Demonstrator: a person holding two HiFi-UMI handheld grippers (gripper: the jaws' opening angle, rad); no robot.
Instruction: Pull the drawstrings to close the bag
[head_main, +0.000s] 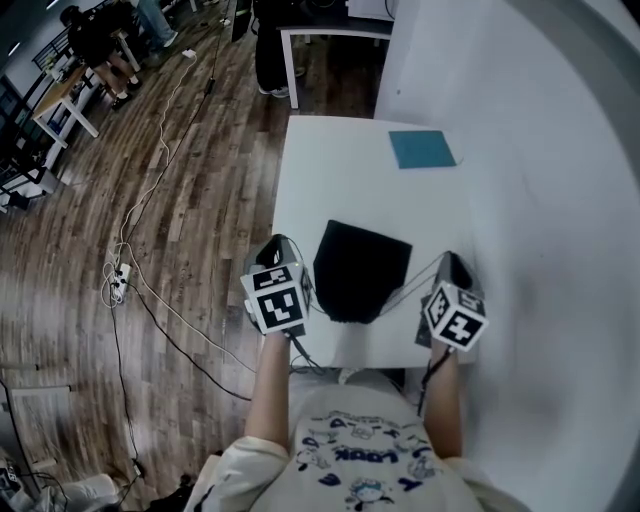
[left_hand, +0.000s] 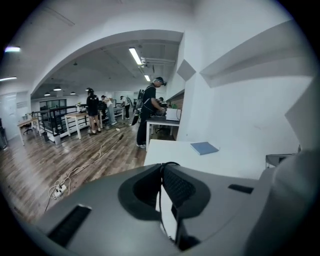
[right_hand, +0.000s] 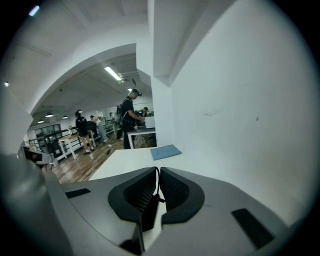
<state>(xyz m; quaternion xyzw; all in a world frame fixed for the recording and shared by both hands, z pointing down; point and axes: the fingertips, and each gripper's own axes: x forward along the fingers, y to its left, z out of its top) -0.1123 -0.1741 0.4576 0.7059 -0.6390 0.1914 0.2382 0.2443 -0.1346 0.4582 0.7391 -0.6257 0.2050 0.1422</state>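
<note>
The white table (head_main: 330, 170) carries the black bag (head_main: 358, 265), which lies between the two hand-held grippers with its gathered mouth toward the person. The left hand-held gripper (head_main: 283, 248) and the right hand-held gripper (head_main: 452, 262) are each clenched on a thin cord, with the left drawstring (left_hand: 161, 175) and the right drawstring (right_hand: 158, 177) pinched between their pads. To cinch it well, I judge both should draw straight outward, away from each other, evenly and low, so the bag does not slide toward either side.
</note>
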